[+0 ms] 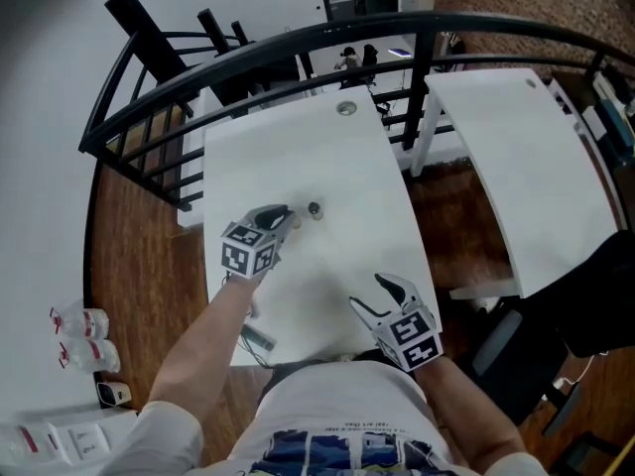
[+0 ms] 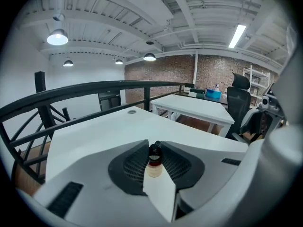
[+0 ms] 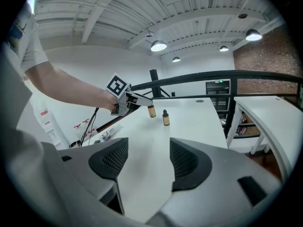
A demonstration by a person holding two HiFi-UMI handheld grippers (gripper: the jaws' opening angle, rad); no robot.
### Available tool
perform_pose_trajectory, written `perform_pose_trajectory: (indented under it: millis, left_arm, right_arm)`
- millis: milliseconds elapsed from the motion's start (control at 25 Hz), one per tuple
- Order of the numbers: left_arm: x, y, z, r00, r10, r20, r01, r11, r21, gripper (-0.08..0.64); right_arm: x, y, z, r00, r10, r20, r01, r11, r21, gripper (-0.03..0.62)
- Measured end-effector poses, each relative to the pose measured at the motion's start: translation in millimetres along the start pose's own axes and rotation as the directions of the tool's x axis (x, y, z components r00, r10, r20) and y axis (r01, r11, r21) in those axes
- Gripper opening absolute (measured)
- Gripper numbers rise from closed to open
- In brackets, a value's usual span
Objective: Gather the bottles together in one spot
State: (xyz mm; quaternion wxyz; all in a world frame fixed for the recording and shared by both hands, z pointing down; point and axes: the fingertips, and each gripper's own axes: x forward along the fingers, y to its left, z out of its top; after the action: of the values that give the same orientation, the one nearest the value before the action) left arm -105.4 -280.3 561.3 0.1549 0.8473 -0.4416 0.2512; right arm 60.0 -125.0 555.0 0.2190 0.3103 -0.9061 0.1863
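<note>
Amber bottle, left gripper pinching, jaws narrow

Small amber black-capped bottle upright in left gripper at white table middle, second brown dark-capped bottle standing just beside.

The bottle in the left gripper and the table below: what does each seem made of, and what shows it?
Held bottle: likely glass or clear plastic, since the pale brownish body looks translucent; dark cap, probably plastic. Table: smooth matt white top, perhaps laminate or painted board; no grain visible.
</note>
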Motion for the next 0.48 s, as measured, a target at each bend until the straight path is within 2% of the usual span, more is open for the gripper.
perform_pose_trajectory:
  millis: [480]
  left_arm:
    - [38, 23, -24, 0.999, 0.033, -0.009, -0.033, 0.999, -0.018, 0.075]
  right_arm:
    - [10, -24, -11, 0.998, -0.006, -0.069, 0.008, 0.999, 0.04, 0.301]
